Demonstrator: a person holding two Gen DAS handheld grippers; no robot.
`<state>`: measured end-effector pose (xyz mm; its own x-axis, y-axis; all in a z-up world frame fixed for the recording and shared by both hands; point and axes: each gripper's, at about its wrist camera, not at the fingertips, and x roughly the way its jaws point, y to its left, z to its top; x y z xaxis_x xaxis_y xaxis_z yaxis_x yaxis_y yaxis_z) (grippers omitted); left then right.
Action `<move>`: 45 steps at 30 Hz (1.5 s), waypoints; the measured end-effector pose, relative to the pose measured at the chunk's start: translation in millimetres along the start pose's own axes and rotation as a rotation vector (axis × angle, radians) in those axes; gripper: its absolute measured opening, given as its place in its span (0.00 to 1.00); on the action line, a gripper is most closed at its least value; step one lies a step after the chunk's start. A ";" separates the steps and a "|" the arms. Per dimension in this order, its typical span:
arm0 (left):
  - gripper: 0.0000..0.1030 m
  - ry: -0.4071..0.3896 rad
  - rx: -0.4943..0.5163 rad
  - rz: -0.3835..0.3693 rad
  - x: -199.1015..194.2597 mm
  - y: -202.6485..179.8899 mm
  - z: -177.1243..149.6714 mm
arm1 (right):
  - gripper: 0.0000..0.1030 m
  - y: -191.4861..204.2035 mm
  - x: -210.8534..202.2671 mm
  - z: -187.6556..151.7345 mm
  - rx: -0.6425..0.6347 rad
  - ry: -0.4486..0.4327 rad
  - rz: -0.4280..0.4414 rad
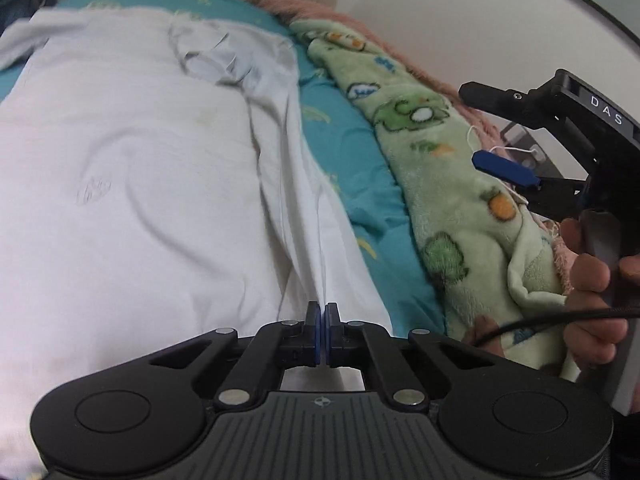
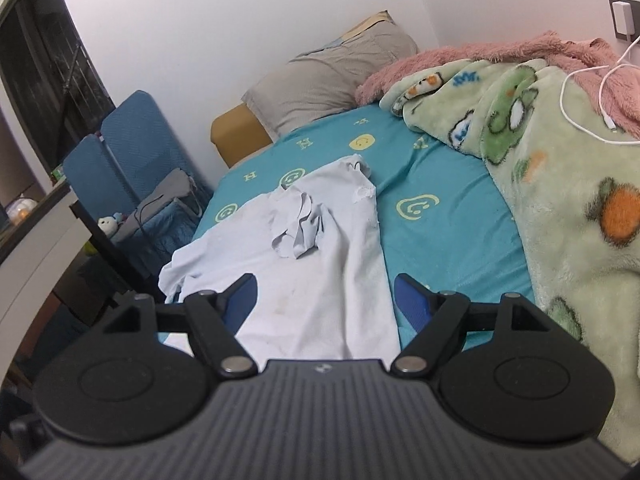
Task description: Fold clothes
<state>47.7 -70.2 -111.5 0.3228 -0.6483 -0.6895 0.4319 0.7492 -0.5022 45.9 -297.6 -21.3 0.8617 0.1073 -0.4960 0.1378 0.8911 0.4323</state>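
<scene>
A white shirt (image 1: 132, 168) lies spread on the teal bed sheet (image 1: 340, 152), its collar end crumpled at the far side. My left gripper (image 1: 323, 312) is shut on a pinched ridge of the shirt's near right edge. In the right wrist view the same shirt (image 2: 320, 264) runs away from me, with a bunched patch in its middle. My right gripper (image 2: 326, 300) hangs open above the shirt's near end, its blue pads wide apart and holding nothing. That right gripper (image 1: 516, 140) also shows at the right of the left wrist view, held by a hand (image 1: 592, 288).
A green cartoon blanket (image 2: 560, 200) and a pink fuzzy one (image 2: 500, 56) are heaped along the bed's right side, with a white cable (image 2: 588, 104) on top. A grey pillow (image 2: 320, 80) lies at the head. A blue chair (image 2: 132, 152) stands left of the bed.
</scene>
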 end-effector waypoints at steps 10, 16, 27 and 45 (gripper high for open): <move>0.36 -0.036 0.147 0.103 -10.0 -21.7 4.9 | 0.76 -0.5 -1.4 -6.0 -0.010 0.017 0.034; 0.83 -0.158 0.312 0.302 -30.1 -32.4 41.8 | 0.75 5.7 2.4 -7.5 -0.033 -0.012 0.068; 0.88 -0.272 0.228 0.326 -38.6 32.4 87.3 | 0.68 66.4 162.2 51.7 -0.246 0.111 0.105; 0.87 -0.300 0.013 0.280 -31.7 127.9 112.0 | 0.26 92.2 405.7 59.0 -0.232 0.194 -0.206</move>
<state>187.1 30.9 -95.3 0.6597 -0.4315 -0.6153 0.3021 0.9019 -0.3087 437.0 -197.9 -138.3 0.7159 -0.0233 -0.6978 0.1656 0.9766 0.1374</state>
